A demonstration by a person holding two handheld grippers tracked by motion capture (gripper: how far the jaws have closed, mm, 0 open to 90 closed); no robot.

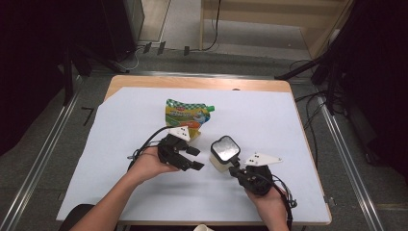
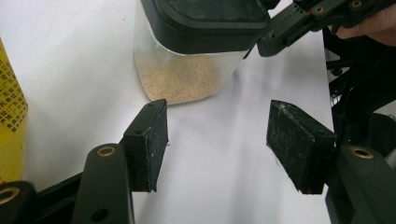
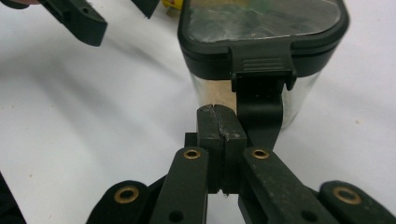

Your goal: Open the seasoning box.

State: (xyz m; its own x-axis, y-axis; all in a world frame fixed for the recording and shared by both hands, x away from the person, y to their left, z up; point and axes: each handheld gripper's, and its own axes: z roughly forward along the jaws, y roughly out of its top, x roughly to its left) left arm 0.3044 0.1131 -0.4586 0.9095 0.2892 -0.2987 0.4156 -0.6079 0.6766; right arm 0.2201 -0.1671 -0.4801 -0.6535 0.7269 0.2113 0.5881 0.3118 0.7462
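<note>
Jaws first: on my left gripper (image 2: pixel 217 140) they're spread wide with nothing between the pads, just bare white table cover (image 1: pixel 120 178) under them. On my right gripper (image 3: pixel 220 126) they're pressed flat together, pad against pad, and as far as I can tell they're not pinching anything. The closed tip sits right up against the flip latch (image 3: pixel 259 100) hanging down the front of the container, just to its side, touching or near enough.

So the thing I'm working on is the clear plastic container (image 1: pixel 224 153) with the black clip-on lid (image 3: pixel 261 35), standing upright near the middle of the table, with a layer of pale tan granules (image 2: pixel 180 79) in the bottom. Looks like breadcrumbs or a coarse powder, can't say which.

The bit that matters: the container is straight ahead of my right jaws, latch side facing them, so the right hand is clearly the nearer one and is lined up on that latch. From my left jaws the container lies ahead and a little off to the left, close but apart, its near bottom corner just past the left pad. Its long axis runs vertical, so I reckon the open left jaws would have to slide forward and straddle the body from the side to steady it while the right tip works the latch.

A yellow and green spouted pouch (image 1: pixel 186 117) lies flat farther back, behind my left hand (image 1: pixel 149 163).
</note>
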